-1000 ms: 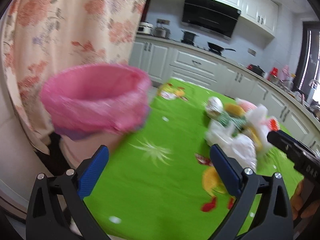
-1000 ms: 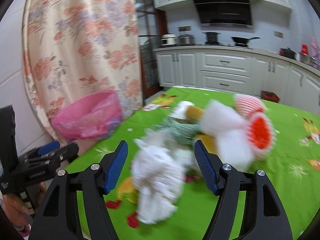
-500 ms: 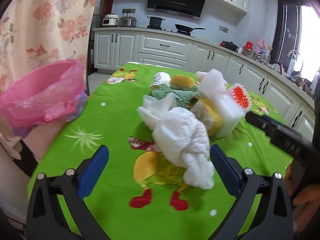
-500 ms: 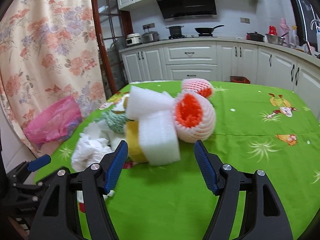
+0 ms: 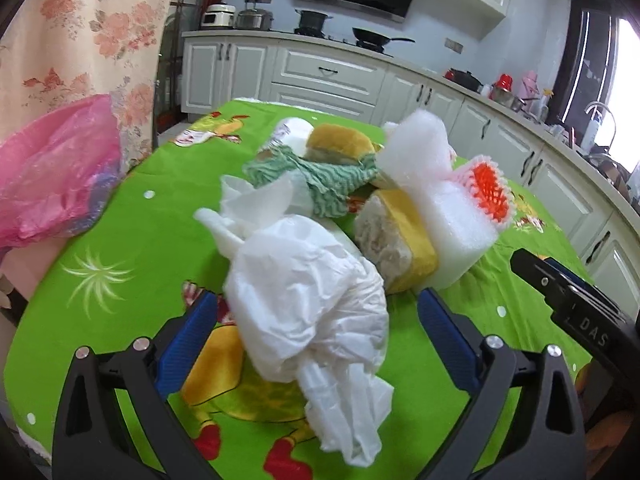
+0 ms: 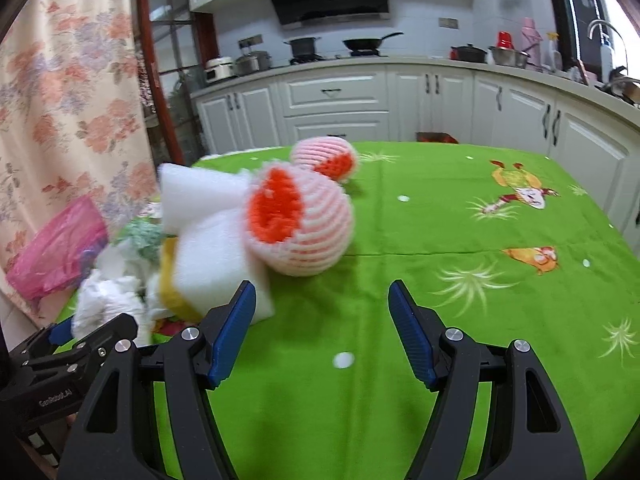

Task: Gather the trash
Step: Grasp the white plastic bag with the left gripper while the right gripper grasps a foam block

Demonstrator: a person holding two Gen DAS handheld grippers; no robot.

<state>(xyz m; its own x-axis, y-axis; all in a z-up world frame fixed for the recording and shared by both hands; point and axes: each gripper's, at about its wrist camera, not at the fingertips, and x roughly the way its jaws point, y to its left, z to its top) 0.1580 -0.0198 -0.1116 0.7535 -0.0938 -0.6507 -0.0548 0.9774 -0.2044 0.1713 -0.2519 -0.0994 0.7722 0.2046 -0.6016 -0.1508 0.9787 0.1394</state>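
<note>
A heap of trash lies on the green tablecloth [image 5: 132, 240]. In the left wrist view a crumpled white plastic bag [image 5: 308, 304] lies between the jaws of my open left gripper [image 5: 316, 340]. Behind it are a green-white rag [image 5: 320, 180], yellow sponges [image 5: 400, 240], white foam blocks [image 5: 452, 216] and a pink-orange foam fruit net [image 5: 488, 188]. A bin lined with a pink bag [image 5: 56, 172] stands at the table's left edge. My right gripper [image 6: 320, 332] is open and empty, just in front of the foam block [image 6: 212, 256] and the fruit net [image 6: 300, 224]. A second net [image 6: 324, 156] lies farther back.
White kitchen cabinets [image 6: 336, 100] and a counter with pots and a stove run behind the table. A floral curtain [image 6: 60, 100] hangs at the left. The right gripper's body [image 5: 576, 312] shows at the right of the left wrist view. The green cloth [image 6: 500, 280] extends to the right.
Both views have swung right, away from the pink bin. My left gripper has closed in on the white plastic bag. My right gripper now faces the fruit nets.
</note>
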